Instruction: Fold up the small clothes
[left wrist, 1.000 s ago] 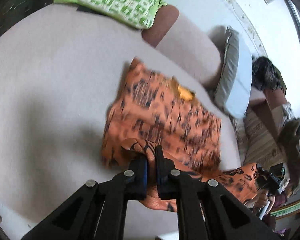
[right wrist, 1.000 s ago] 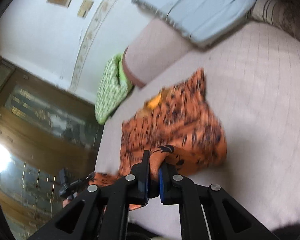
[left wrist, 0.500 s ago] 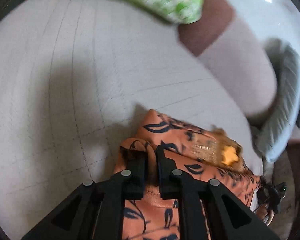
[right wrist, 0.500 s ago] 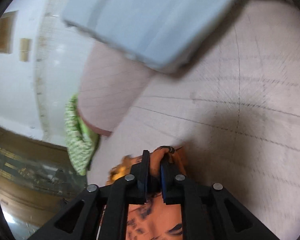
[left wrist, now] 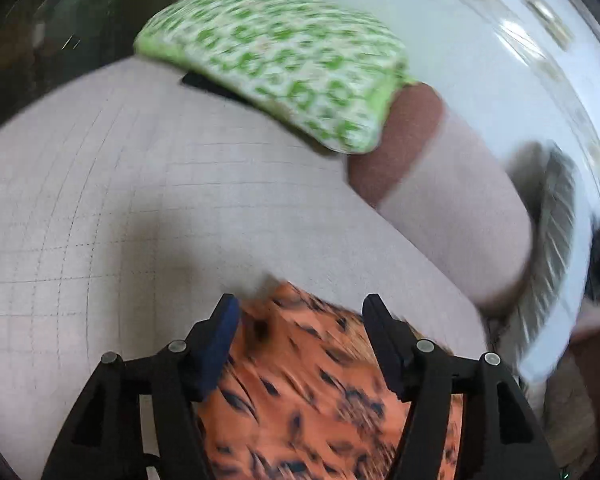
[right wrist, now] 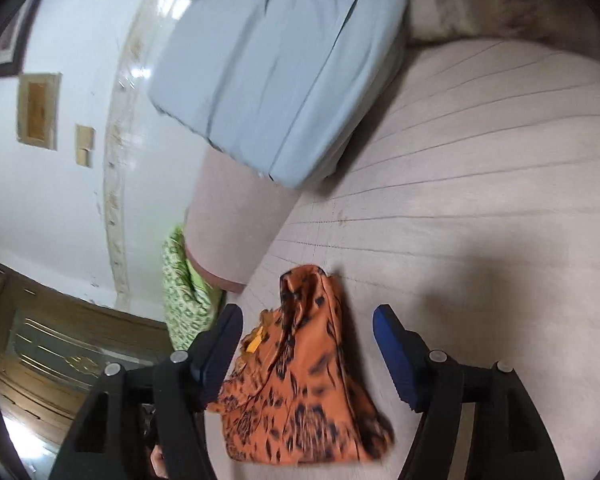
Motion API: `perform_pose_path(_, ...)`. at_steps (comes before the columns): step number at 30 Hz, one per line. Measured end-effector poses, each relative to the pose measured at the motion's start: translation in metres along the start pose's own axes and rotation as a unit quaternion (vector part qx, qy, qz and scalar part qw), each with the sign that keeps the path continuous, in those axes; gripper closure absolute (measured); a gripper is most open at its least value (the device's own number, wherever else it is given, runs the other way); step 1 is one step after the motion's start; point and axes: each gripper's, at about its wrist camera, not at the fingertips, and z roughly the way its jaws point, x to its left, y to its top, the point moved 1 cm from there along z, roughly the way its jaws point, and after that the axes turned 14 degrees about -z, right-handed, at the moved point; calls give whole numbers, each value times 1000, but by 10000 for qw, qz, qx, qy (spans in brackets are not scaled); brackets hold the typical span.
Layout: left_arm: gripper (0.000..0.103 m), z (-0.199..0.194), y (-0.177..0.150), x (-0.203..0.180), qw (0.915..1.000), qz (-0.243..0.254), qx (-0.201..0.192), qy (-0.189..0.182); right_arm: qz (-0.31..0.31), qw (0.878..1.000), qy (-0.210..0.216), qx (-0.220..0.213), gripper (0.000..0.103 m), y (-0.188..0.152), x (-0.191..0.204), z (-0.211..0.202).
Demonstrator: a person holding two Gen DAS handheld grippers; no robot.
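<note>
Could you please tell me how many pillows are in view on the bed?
2: a green patterned pillow at the bolster's end, and a light blue pillow leaning on the bolster. Others may be hidden.

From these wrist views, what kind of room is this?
Most likely a bedroom or living room at home. The orange patterned garment lies on a wide padded surface in grid-stitched pinkish fabric, probably a bed, with a green patterned pillow and a pale blue cushion.
</note>
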Motion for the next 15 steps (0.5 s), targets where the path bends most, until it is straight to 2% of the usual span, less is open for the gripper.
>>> perform_pose_path(4, 31, -33, -61, -44, 9968, 766, 169, -139, -4, 10000, -67, 6, 32, -27, -7, -55)
perform_pose_path(7, 28, -44, -103, -67, 9931, 1064, 391, -288, -213, 9996, -157, 38, 32, -42, -6, -90)
perform_pose_path(11, 25, -55, -155, -74, 9889, 1287, 659, -349, -498, 9983, -305, 91, 32, -52, 1, -126)
perform_pose_path(15, 25, -49, -188, -72, 9852, 1560, 681, -223, -764, 9960, -358, 278, 32, -59, 19, -127)
